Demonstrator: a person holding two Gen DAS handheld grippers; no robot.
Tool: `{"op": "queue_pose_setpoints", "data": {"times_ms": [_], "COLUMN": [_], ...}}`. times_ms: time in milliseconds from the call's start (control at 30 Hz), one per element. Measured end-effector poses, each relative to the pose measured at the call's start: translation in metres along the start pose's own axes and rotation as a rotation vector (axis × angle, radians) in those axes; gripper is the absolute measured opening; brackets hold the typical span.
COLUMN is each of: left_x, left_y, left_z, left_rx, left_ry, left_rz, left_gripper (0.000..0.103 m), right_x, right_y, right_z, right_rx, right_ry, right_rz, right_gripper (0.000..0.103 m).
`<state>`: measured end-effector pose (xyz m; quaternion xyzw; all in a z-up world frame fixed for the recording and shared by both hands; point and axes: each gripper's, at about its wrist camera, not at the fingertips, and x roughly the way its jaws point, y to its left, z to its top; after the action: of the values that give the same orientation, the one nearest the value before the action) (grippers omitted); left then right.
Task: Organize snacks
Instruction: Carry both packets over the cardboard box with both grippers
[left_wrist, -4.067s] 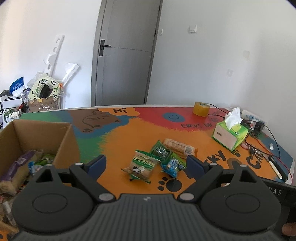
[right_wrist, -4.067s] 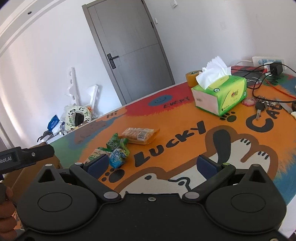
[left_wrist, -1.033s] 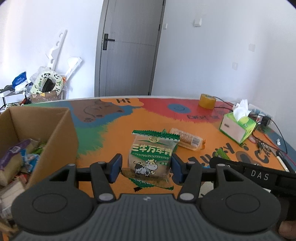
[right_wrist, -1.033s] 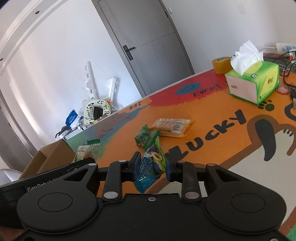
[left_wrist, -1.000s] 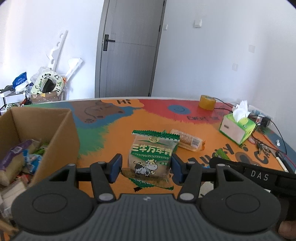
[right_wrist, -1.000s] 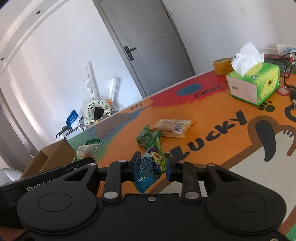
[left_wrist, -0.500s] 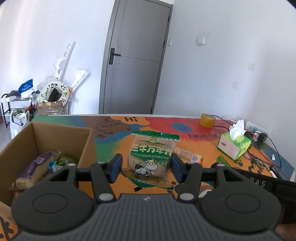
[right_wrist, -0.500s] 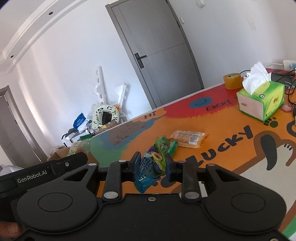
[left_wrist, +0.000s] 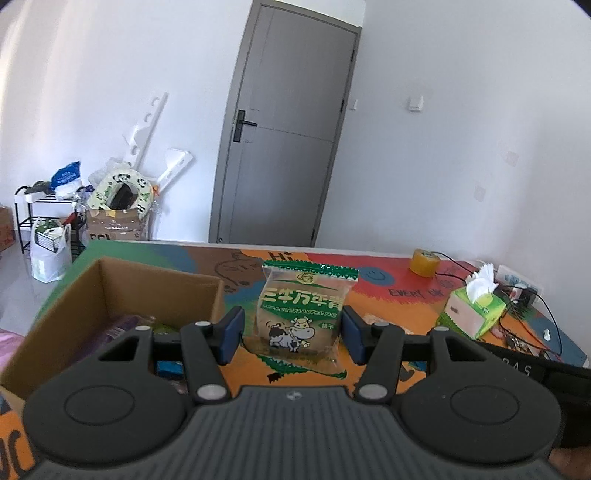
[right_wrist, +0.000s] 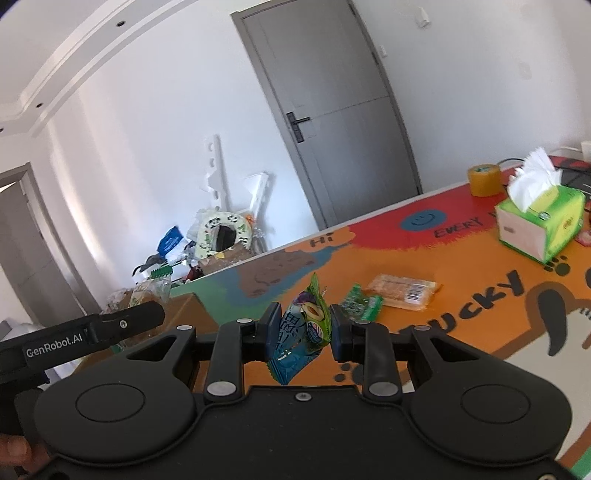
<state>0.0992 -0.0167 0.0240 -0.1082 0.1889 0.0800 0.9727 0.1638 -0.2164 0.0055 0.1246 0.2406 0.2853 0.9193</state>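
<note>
My left gripper (left_wrist: 293, 338) is shut on a green and clear cow-print snack bag (left_wrist: 303, 317) and holds it in the air just right of the open cardboard box (left_wrist: 155, 282), which holds several snacks. My right gripper (right_wrist: 301, 332) is shut on a small blue and green plum snack packet (right_wrist: 301, 334), raised above the table. A small green packet (right_wrist: 362, 306) and a clear pack of biscuits (right_wrist: 402, 290) lie on the colourful table mat (right_wrist: 461, 266). The left gripper's body (right_wrist: 85, 338) shows at the left of the right wrist view.
A green tissue box (right_wrist: 539, 225) and a roll of yellow tape (right_wrist: 484, 179) stand at the far right of the table, with cables and a power strip (left_wrist: 521, 286) behind. Cluttered shelves and bags (left_wrist: 74, 218) stand beyond the table by the grey door.
Both grippers have risen and swung left with their snacks held. The left one now hangs by the box's right wall. The table has dropped lower in both views.
</note>
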Motion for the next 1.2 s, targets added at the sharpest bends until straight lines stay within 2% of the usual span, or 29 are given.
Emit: {"op": "queue_pose_setpoints", "data": {"times_ms": [500,700,800,900,933,1000,1200], "left_x": [-0.022,-0.021,-0.015,-0.011,-0.012,-0.015,-0.022], "left_y": [0.061,0.083,0.095,0.105,0.108,0.115,0.140], "left_z": [0.018,0.019,0.018,0.016,0.015,0.013,0.016], "left_rx": [-0.082,-0.110,-0.128,-0.127,-0.130,-0.137,-0.177], "left_ry": [-0.032,-0.014,0.024,0.051,0.046,0.026,0.011], "left_rz": [0.126,0.160,0.172,0.176,0.179,0.192,0.228], "left_gripper": [0.055,0.055,0.056,0.063,0.068,0.072,0.073], "right_x": [0.022,0.037,0.043,0.050,0.052,0.056,0.064], "right_y": [0.059,0.083,0.096,0.109,0.112,0.118,0.133], "right_z": [0.011,0.011,0.010,0.008,0.007,0.006,0.005], "right_rx": [-0.093,-0.126,-0.147,-0.171,-0.176,-0.184,-0.204], "right_ry": [0.019,0.038,0.047,0.053,0.055,0.060,0.075], "right_rz": [0.109,0.144,0.161,0.181,0.186,0.191,0.202], "right_gripper": [0.028,0.028,0.028,0.028,0.028,0.028,0.028]}}
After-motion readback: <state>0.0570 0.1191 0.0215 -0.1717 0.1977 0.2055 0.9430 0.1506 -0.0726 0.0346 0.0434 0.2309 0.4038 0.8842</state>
